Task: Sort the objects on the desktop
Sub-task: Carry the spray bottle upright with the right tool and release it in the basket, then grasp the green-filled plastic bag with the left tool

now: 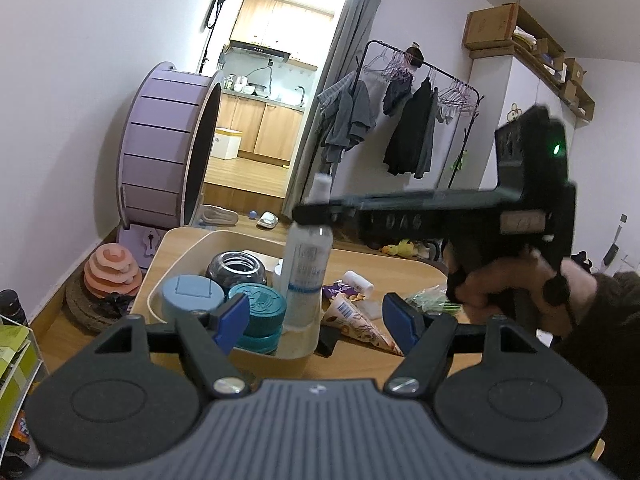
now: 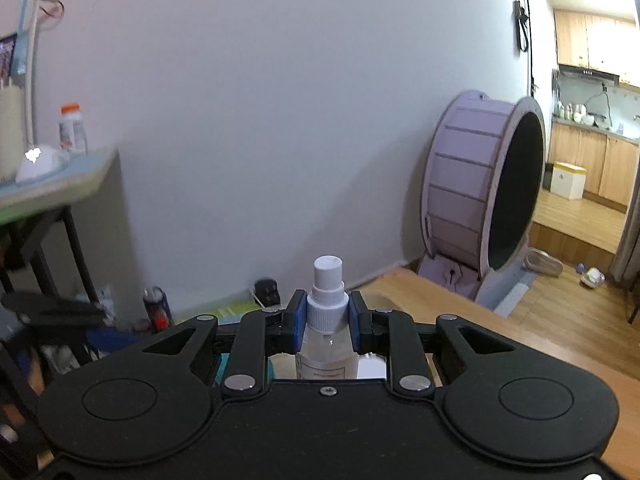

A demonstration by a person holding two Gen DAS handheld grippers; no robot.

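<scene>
Wooden table [image 1: 404, 268] holds your cream tray [image 1: 182, 254] | purple cat wheel [image 1: 160, 148] behind | right gripper [image 2: 328, 322] clamps spray bottle [image 2: 326, 300] | left gripper [image 1: 316, 316] spread wide, empty.

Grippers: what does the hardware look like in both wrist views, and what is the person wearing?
Both are matte black plastic with round disc housings, silver screws and blue finger pads. The right gripper body shows a green LED and embossed lettering in the left wrist view. The person's hand emerges from a dark sleeve.

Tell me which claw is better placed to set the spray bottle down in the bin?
Right. The right claw is shut on the spray bottle, upright over the bin. The left claw is open and empty.
</scene>
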